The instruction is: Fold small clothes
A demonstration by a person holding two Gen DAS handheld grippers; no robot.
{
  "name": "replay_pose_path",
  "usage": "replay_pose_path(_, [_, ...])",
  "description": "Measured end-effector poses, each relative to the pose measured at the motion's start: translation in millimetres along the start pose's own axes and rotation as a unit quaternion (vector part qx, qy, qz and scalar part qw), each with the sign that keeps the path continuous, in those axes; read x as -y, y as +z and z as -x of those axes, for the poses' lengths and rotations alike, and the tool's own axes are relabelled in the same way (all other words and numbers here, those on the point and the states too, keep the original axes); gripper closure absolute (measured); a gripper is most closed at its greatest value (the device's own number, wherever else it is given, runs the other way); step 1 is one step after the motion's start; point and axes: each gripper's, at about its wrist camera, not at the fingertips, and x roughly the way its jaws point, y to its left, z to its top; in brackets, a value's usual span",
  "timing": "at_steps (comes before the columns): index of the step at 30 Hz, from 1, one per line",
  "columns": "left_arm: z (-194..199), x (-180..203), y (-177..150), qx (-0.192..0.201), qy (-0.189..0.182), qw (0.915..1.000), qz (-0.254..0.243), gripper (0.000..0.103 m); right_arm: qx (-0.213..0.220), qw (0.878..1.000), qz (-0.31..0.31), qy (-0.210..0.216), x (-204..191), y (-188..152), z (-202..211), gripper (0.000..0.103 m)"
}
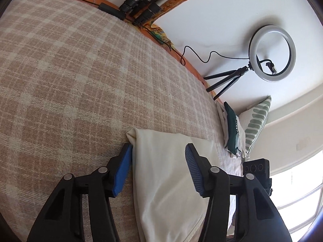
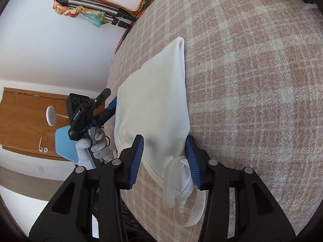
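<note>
A cream sleeveless garment (image 1: pixel 165 177) lies folded lengthwise on the beige plaid blanket (image 1: pixel 70 70), near the bed's edge. My left gripper (image 1: pixel 159 148) straddles one end of it. One blue pad rests against the folded edge, the other sits over the cloth, and the fabric between them stays flat and unpinched. In the right wrist view the garment (image 2: pixel 157 100) runs away from me, its straps (image 2: pixel 181 197) looped at the near end. My right gripper (image 2: pixel 164 139) is open across that end, a pad at each side. The left gripper (image 2: pixel 109 106), in a gloved hand (image 2: pixel 97 143), sits at the far side.
A ring light on a small tripod (image 1: pixel 272 52) stands at the bed's far edge, its cable trailing. A stack of folded clothes (image 1: pixel 232 129) and a leaf-print pillow (image 1: pixel 256 125) lie beside it. Bundled tripod legs (image 1: pixel 141 0) lean at the head. A wooden door (image 2: pixel 24 121) and a blue chair (image 2: pixel 64 141) are beyond.
</note>
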Motion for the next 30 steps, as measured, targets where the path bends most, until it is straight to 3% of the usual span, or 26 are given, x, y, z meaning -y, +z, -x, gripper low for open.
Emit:
replay_pose_path(1, [-2.8,-0.4,0.0,-0.001,0.006,1.0,0.001,0.073,0.0,1.0,0.004,-0.011,-2.5,-1.7,-0.1,0.065])
replay_pose_path(3, [-5.6,-0.6,-0.9,0.001,0.025,0.9997,0.001,0.094,0.003,0.999,0.014,-0.035,-5.2,-6.9,2.2,0.079])
replay_pose_path(13, [15.0,37.2,-9.3,0.04,0.08,0.9907,-0.102,0.1,0.029,0.983,0.117,-0.142,-56.8,-22.2,6.6,0.088])
replay_pose_path(17, [13.7,28.4,-8.4,0.038,0.076,0.9929,-0.083,0.1,0.025,0.983,0.109,-0.143,-51.6,-21.7,4.8,0.086])
replay_pose_path(21, [9.6,9.7,-4.7,0.027,0.049,0.9977,-0.039,0.1,0.012,0.989,0.069,-0.129,-32.4,-13.9,-3.4,0.076])
replay_pose_path(22, [7.4,4.9,-2.9,0.021,0.048,0.9982,-0.028,0.097,0.014,0.991,0.064,-0.118,-28.7,-12.8,-3.3,0.075])
replay_pose_path(24, [0.5,-0.2,-1.0,0.005,0.041,0.9991,-0.012,0.081,0.015,0.994,0.051,-0.096,-22.8,-11.7,-1.3,0.07])
replay_pose_path(26, [-1.1,-3.0,-1.2,0.012,0.024,0.9996,-0.003,0.078,0.015,0.997,0.037,-0.067,-16.7,-11.2,-0.5,0.065])
replay_pose_path(29, [-6.2,2.2,0.6,0.015,0.021,0.9996,-0.009,0.078,0.024,0.998,0.023,-0.046,-12.0,-9.2,-3.1,0.065])
replay_pose_path(30, [-7.8,5.7,-0.1,0.02,0.028,0.9993,-0.015,0.085,0.028,0.998,0.024,-0.048,-13.1,-8.6,-4.4,0.068])
